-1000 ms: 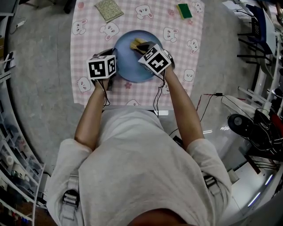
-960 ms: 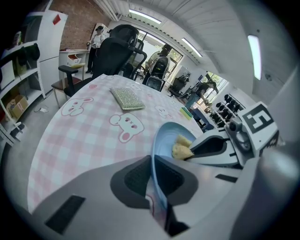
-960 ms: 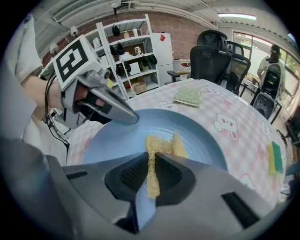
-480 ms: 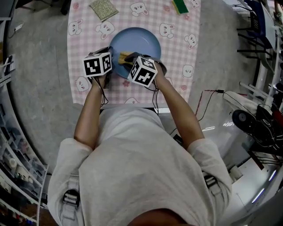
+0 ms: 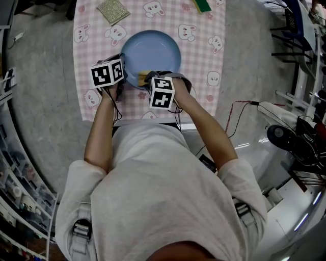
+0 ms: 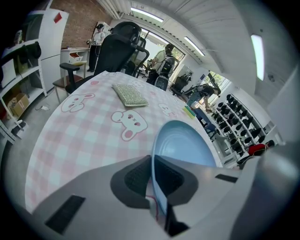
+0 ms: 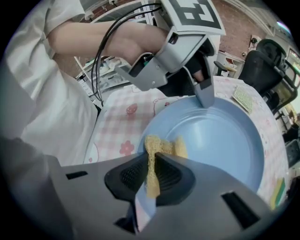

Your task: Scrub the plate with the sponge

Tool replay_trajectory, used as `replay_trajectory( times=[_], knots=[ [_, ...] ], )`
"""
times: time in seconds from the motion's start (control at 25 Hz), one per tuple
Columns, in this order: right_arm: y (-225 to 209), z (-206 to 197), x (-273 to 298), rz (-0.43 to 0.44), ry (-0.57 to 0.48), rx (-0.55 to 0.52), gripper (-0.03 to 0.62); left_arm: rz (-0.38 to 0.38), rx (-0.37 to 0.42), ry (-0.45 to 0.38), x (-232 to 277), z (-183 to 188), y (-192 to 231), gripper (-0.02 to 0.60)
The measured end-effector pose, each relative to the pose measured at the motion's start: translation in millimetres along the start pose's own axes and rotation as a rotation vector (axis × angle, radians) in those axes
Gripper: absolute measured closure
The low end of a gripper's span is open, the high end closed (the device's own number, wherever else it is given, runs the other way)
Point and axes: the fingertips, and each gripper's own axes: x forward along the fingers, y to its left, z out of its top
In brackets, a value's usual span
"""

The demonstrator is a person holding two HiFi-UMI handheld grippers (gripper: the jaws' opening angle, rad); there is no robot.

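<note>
A light blue plate (image 5: 153, 48) lies on a pink checked cloth. My left gripper (image 5: 124, 75) is shut on the plate's left rim; in the left gripper view the thin rim (image 6: 153, 161) runs between the dark pads (image 6: 136, 176). My right gripper (image 5: 147, 78) is shut on a yellow sponge (image 5: 143, 75) at the plate's near rim. In the right gripper view the sponge (image 7: 161, 146) sticks up from between the jaws and rests on the plate (image 7: 220, 140). The left gripper (image 7: 202, 93) shows there at the plate's far edge.
The pink bunny cloth (image 5: 204, 56) covers a grey table (image 5: 46, 76). A grey-green scrub pad (image 5: 113, 10) lies at the cloth's far left, a green sponge (image 5: 201, 5) at its far right. Cables (image 5: 244, 104) and gear sit to the right.
My right gripper has dragged the yellow sponge from the far middle of the plate back to its near rim. The left gripper has kept its hold on the rim.
</note>
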Motion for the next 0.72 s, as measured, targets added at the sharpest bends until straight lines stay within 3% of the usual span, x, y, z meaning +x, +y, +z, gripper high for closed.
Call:
replay_trajectory(
  times=[0.36,0.56,0.72],
  knots=[
    [-20.9,-60.7,-18.3,-0.111,0.139,-0.062,0.551,0.009,0.017,-0.002,7.2,10.2,-1.2,0.552],
    [-67.2,-95.5,-41.3,-0.298,0.212,-0.070,0.551,-0.006,0.042,-0.001,19.0,19.4,-19.0,0.555],
    [-101.6,-121.9,-68.0,-0.409,0.184,0.045,0.551,0.019,0.095,-0.014,29.1,36.4,-26.1,0.551]
  ],
)
